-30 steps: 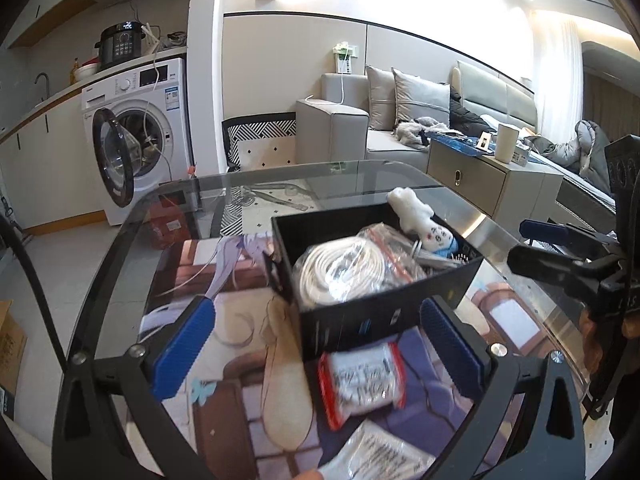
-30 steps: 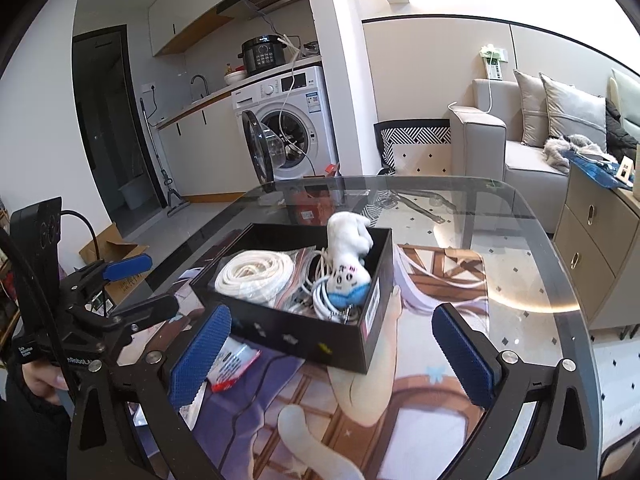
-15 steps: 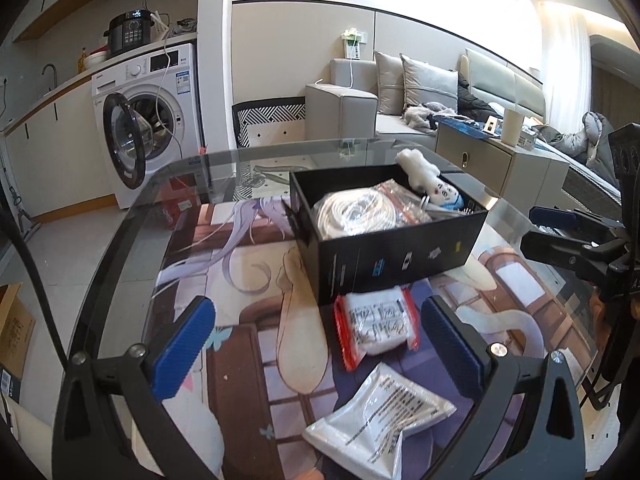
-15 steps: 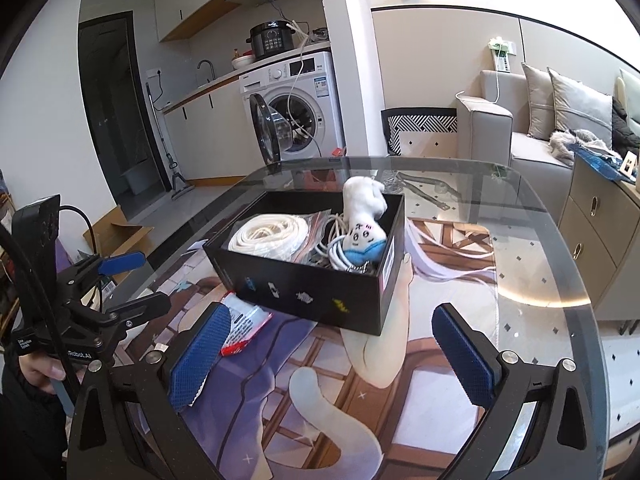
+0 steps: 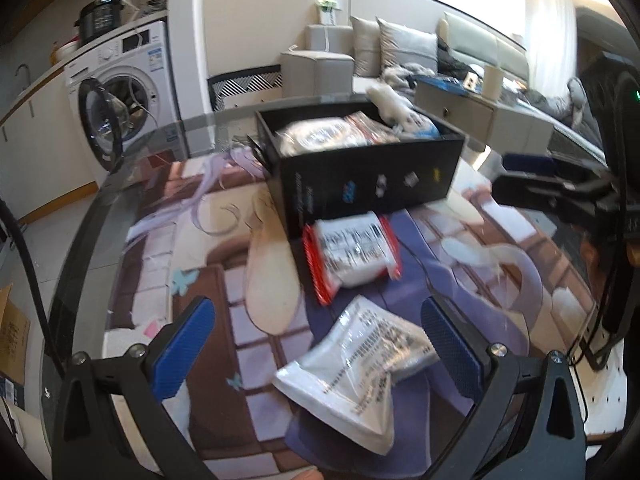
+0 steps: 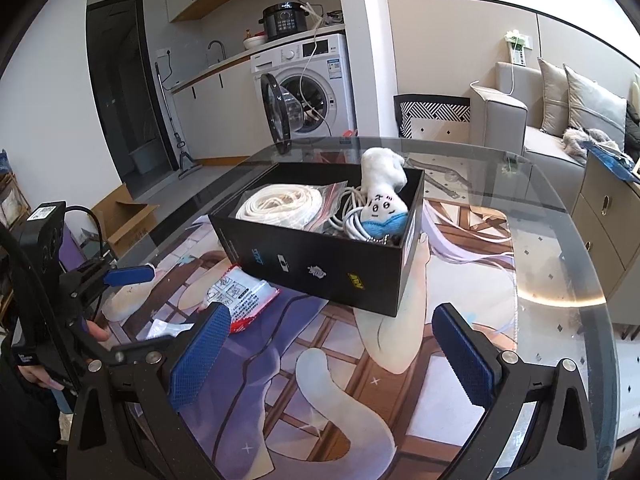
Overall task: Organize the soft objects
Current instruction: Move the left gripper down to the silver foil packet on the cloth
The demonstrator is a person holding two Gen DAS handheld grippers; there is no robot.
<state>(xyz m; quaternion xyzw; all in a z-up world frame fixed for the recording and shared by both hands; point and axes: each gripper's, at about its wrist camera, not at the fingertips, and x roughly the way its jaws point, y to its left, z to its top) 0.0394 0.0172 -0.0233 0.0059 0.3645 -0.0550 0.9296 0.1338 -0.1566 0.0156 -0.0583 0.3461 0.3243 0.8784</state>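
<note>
Currently we hold the left hand-held gripper point(image 5: 316, 344) spread wide and empty above a clear packet point(image 5: 352, 376) near the surface's front edge. A red-edged packet point(image 5: 352, 252) lies touching the black box point(image 5: 360, 176), which already holds a rope coil point(image 6: 280, 206) and plush toy point(image 6: 382, 188). Our right hand-held gripper point(image 6: 332, 356) hovers released and empty, probably leaving the left free to collect the loose packets.

Round glass table point(image 6: 560, 240), printed anime mat point(image 6: 320, 380) under the glass. On it: black box point(image 6: 320, 264), red-edged packet point(image 5: 354, 254), white pouch point(image 5: 352, 376).
</note>
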